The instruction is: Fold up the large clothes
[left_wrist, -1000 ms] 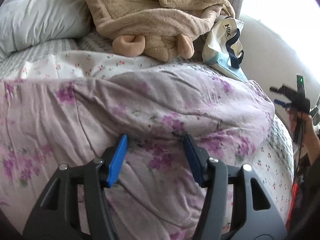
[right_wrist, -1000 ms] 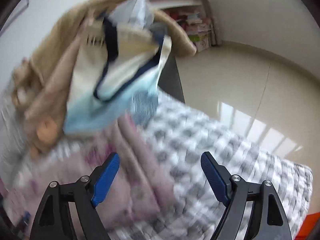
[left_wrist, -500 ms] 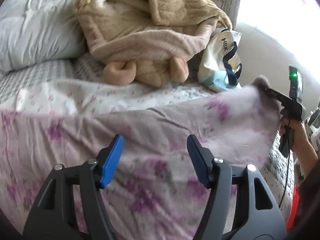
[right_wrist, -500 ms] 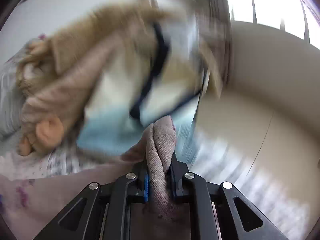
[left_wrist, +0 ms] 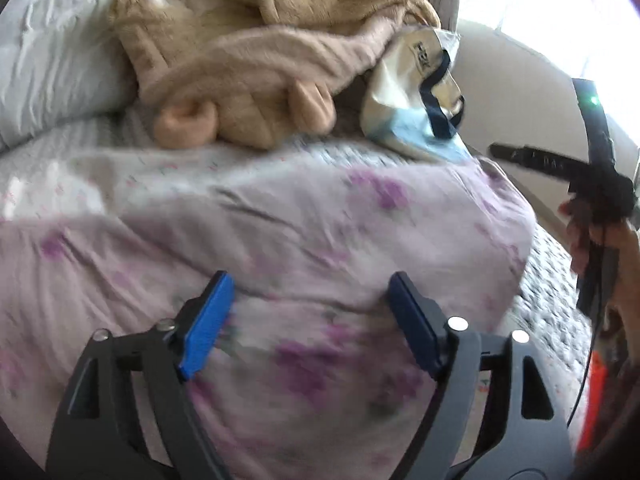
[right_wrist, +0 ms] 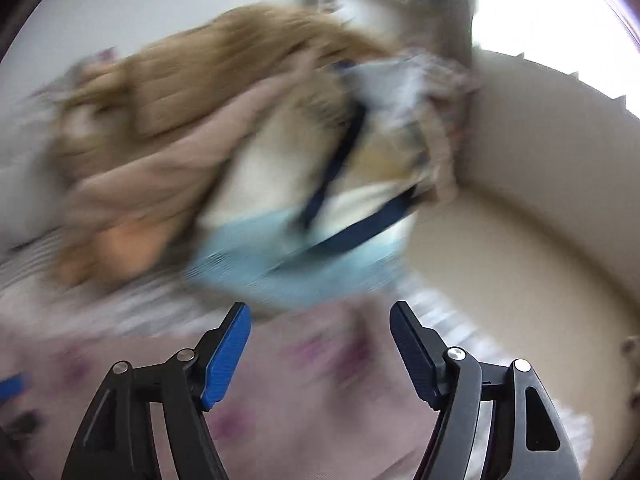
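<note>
Motion blur is smearing the whole right wrist view, leaving the tan blanket [right_wrist: 180, 120] and the white-and-blue bag [right_wrist: 320, 216] without sharp outlines. The flowered garment [left_wrist: 320, 264] is running off the left wrist view's bottom and left edges, hiding the bed [left_wrist: 560, 280] beneath it.

Left gripper [left_wrist: 310, 322], jaws just opening, hovers over floral garment [left_wrist: 320, 240].

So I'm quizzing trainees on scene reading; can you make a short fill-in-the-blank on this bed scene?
1. The floral garment is patterned with ____ flowers.
2. Left gripper: its jaws are ____, gripping nothing.
3. The bag with navy straps lies beside a ____ fleece blanket.
4. The right gripper has blue pads and holds ____.

Missing: purple; open; tan; nothing
</note>
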`<action>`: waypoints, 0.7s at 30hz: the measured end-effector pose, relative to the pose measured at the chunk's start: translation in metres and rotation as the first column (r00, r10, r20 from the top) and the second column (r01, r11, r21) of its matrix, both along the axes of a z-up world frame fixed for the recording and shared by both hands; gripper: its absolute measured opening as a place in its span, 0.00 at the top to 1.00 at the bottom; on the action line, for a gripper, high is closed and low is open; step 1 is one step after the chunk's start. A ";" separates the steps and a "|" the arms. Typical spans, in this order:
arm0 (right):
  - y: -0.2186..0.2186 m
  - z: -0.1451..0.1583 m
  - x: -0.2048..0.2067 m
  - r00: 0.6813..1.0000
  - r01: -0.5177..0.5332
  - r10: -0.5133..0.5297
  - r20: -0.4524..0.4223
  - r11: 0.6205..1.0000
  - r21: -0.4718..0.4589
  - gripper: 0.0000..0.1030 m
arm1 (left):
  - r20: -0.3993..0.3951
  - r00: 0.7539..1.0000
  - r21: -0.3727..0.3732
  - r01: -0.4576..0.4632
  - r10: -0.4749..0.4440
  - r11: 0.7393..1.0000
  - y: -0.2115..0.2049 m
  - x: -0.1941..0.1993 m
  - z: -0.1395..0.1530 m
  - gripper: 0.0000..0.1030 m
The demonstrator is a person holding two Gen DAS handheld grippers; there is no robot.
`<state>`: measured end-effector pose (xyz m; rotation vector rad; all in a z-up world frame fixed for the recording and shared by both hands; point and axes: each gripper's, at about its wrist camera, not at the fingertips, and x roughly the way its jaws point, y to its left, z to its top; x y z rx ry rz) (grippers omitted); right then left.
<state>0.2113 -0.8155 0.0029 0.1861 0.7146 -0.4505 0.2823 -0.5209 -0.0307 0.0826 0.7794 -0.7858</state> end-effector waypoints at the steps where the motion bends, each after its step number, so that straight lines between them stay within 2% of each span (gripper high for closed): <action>1: 0.005 -0.013 0.002 0.998 -0.024 0.025 -0.050 1.000 0.018 0.29 | 0.017 1.000 0.016 -0.009 0.009 1.000 -0.002 -0.006 -0.005 0.17; 3: -0.003 -0.041 -0.003 0.986 0.028 -0.028 -0.164 1.000 -0.003 0.29 | 0.061 0.998 0.047 -0.009 0.006 0.999 -0.002 -0.016 -0.004 0.17; 4: -0.014 -0.048 -0.014 0.986 0.053 -0.052 -0.156 0.999 0.003 0.29 | 0.051 0.999 0.056 -0.004 0.001 0.998 0.003 -0.020 0.002 0.17; 5: -0.023 -0.045 -0.023 0.992 0.067 -0.065 -0.112 0.998 0.018 0.29 | 0.037 0.999 0.052 0.000 -0.002 0.999 0.010 -0.024 0.009 0.17; 7: -0.047 -0.039 -0.047 0.971 0.211 -0.207 -0.118 0.977 0.023 0.28 | 0.024 1.000 0.034 -0.004 0.003 0.999 0.027 -0.030 0.022 0.17; 9: -0.069 -0.031 -0.073 0.963 0.267 -0.256 -0.087 0.954 0.140 0.28 | 0.024 0.999 0.026 -0.027 0.026 0.999 0.042 -0.034 0.029 0.14; 10: -0.079 -0.028 -0.087 0.958 0.287 -0.279 -0.067 0.934 0.212 0.28 | 0.011 0.999 0.024 -0.052 0.052 0.998 0.055 -0.036 0.034 0.09; 12: -0.091 -0.023 -0.101 0.953 0.292 -0.302 -0.022 0.899 0.327 0.26 | -0.028 0.996 0.022 -0.086 0.087 0.996 0.071 -0.037 0.036 0.05; 15: -0.104 -0.028 -0.110 0.945 0.271 -0.325 0.029 0.830 0.487 0.20 | -0.157 0.977 0.039 -0.137 0.142 0.990 0.102 -0.039 0.032 0.05; 16: -0.104 -0.035 -0.107 0.946 0.260 -0.325 0.026 0.801 0.539 0.20 | -0.222 0.960 0.067 -0.158 0.169 0.985 0.115 -0.038 0.028 0.05; 19: -0.097 -0.052 -0.103 0.945 0.255 -0.327 0.002 0.742 0.620 0.20 | -0.315 0.925 0.091 -0.192 0.211 0.977 0.151 -0.042 0.019 0.03; 20: -0.090 -0.051 -0.102 0.930 0.279 -0.367 0.022 0.745 0.606 0.19 | -0.324 0.918 0.095 -0.207 0.227 0.974 0.162 -0.044 0.017 0.02; 21: -0.087 -0.052 -0.099 0.908 0.310 -0.417 0.037 0.730 0.609 0.18 | -0.335 0.908 0.102 -0.232 0.253 0.967 0.178 -0.048 0.015 0.01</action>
